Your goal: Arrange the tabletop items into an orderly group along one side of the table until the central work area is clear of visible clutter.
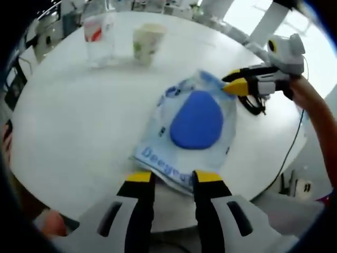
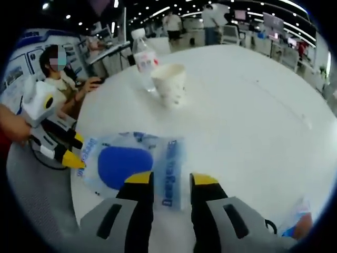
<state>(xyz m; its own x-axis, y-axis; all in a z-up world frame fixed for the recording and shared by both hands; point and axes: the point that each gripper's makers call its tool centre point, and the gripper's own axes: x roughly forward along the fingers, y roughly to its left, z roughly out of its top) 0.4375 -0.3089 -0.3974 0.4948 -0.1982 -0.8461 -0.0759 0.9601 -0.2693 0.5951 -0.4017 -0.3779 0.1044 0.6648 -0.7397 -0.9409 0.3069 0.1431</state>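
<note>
A clear plastic bag (image 1: 158,153) with blue lettering holds a blue oval pad (image 1: 197,121) and lies on the round white table (image 1: 73,116). My left gripper (image 1: 174,177) is open at the bag's near edge, which lies between its yellow tips. My right gripper (image 1: 235,82) comes in from the right, its tips at the bag's far corner. In the right gripper view the bag (image 2: 171,163) lies in front of my open right gripper (image 2: 171,179), with the pad (image 2: 124,164) inside it. The left gripper (image 2: 75,149) stands at the bag's left edge with its tips apart.
A clear water bottle (image 1: 100,34) and a paper cup (image 1: 147,42) stand together at the table's far side; they show again as the bottle (image 2: 145,55) and cup (image 2: 171,84). A seated person (image 2: 58,79) is beyond the table's edge. Black cables (image 1: 255,103) trail off the right gripper.
</note>
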